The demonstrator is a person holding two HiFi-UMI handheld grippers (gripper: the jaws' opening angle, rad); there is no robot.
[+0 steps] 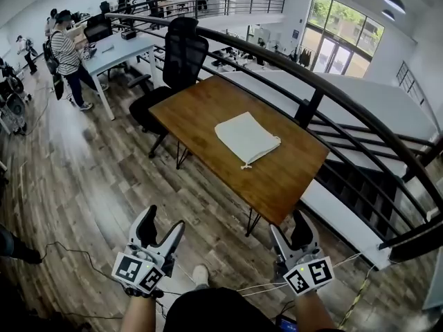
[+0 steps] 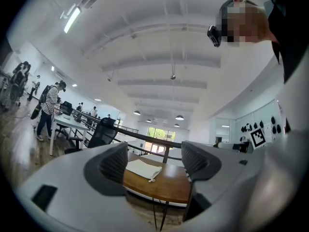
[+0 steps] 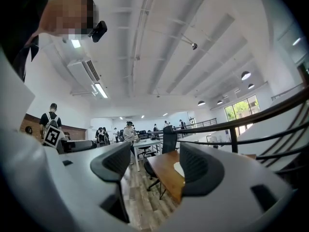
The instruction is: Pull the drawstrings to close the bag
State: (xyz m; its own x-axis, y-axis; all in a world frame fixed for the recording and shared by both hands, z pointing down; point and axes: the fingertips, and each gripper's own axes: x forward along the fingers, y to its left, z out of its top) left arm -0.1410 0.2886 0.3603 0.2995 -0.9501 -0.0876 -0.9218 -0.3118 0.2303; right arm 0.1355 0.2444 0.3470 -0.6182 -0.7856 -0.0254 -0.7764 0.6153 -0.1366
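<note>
Left hand-held gripper (image 1: pixel 160 225) sits low at the bottom of my head view, jaws wide apart, nothing between them. Right hand-held gripper (image 1: pixel 291 228) is the same: jaws wide, empty. Both hang over the wood floor (image 1: pixel 104 178), well short of the tabletop (image 1: pixel 277 178). I see their marker cubes facing up at the head camera.

The bag (image 1: pixel 246 138) lies flat near the middle of the tabletop. It is pale cloth and nothing touches it. Its drawstring (image 1: pixel 250 161) shows at the near side, with the end lying on the wood.

In the left gripper view, I see the left hand-held gripper (image 2: pixel 154 161) with ribbed pads spread. The bag (image 2: pixel 142 168) and the tabletop (image 2: pixel 169 182) are framed far off in the gap.

In the right gripper view, the right hand-held gripper (image 3: pixel 155 164) has its pads spread too. The tabletop (image 3: pixel 166 170) is in the gap, and only a white sliver of the bag (image 3: pixel 178 168) peeks out beside the right pad.

A black chair (image 1: pixel 181 61) stands at the tabletop's far left corner. A dark railing (image 1: pixel 311 81) runs along the tabletop's far side. People (image 1: pixel 66 54) stand at a white desk (image 1: pixel 121 50) well back on the left.
</note>
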